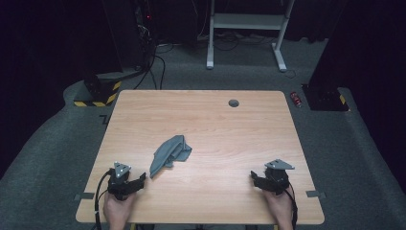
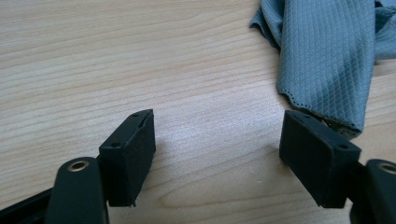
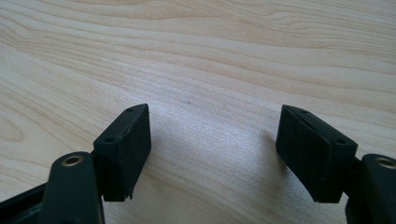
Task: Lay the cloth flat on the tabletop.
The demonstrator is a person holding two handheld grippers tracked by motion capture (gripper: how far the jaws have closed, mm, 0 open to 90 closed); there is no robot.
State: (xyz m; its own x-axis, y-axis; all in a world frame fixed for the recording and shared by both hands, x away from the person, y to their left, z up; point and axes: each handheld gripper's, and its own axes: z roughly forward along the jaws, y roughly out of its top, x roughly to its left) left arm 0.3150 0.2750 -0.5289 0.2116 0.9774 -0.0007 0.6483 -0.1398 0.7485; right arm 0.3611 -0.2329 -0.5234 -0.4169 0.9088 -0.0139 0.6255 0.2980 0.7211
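Left hand-held gripper [image 2: 217, 154] gaping beside grey cloth [image 2: 327, 56]; bare table [image 2: 116, 56] between.

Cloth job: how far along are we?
Nothing looks done: the cloth lies crumpled on the table. In hand: nothing. The left hand-held gripper stands open beside the cloth's near edge, and the right hand-held gripper is open over bare wood. Left to do: gripping and handling the cloth, it seems.

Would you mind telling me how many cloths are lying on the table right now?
1. The grey cloth lies crumpled left of the table's middle, just ahead of the open left gripper; its edge shows beside that gripper's jaw.
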